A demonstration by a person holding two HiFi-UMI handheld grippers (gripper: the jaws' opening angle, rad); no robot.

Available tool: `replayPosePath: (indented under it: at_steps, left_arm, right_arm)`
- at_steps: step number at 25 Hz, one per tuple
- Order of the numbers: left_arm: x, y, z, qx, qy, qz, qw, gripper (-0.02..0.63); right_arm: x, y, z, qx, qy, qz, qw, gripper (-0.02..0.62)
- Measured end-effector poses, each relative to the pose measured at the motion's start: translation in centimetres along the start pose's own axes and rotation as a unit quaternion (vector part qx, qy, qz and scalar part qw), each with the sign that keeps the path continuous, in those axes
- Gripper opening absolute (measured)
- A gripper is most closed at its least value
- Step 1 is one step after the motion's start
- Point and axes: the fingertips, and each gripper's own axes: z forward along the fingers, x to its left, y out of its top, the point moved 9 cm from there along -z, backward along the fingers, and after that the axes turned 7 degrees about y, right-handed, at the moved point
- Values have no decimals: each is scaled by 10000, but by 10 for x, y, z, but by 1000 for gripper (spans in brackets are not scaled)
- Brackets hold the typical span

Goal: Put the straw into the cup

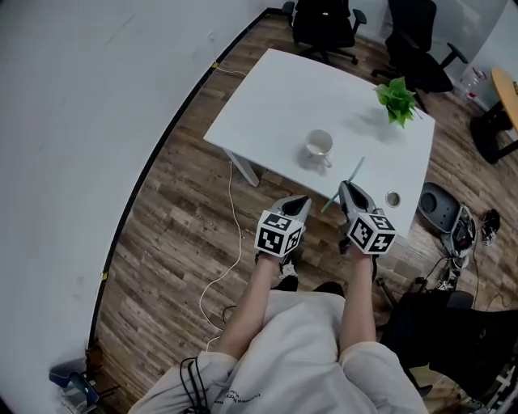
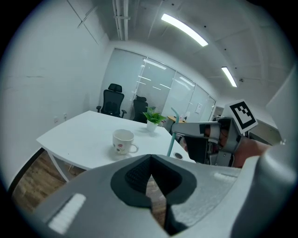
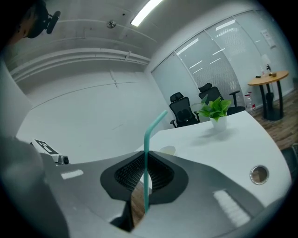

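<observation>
Ribbed jaws of the right gripper (image 3: 142,186) clamp a thin teal straw (image 3: 146,148) (tip bent); those of the left gripper (image 2: 150,179) meet on nothing; a rounded white cup (image 1: 319,147) sits on the smooth table (image 1: 275,105).

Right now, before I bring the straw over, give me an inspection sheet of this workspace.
Surface: white table, mostly bare.
Job's things: cup upright near the table's middle; teal straw held outside the cup.
Clutter: potted plant at the far corner; round metal insert near the near edge.
Grippers: left gripper shut, empty; right gripper shut on the straw.
Cables: white cable trailing over the wood floor.
Surroundings: office chairs beyond the table; dark gear on the floor, right.
</observation>
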Motion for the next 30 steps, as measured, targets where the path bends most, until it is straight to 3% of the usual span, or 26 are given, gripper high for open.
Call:
replayPosePath:
  at_steps: [5,18,23,26,30]
  left_arm:
    - [30,3,-5,21,68,10,10000,0]
    - [46,5,-5,-51,-260,61,9996,1]
    - [44,6,-1,56,-69,551,9984,1]
    - [54,10,-2,34,-38,526,9986,0]
    - [69,11,1,160,414,755,9962,1]
  right_arm:
    - [16,-8,16,-21,7,51,10000,44]
    - [14,-16,6,64,-531,-2,9986,44]
    - [10,-17,10,183,-549,-85,9983,46]
    - [14,-17,22,250,-535,-105,9982,45]
    - [16,-10,38,116,-548,-228,9982,46]
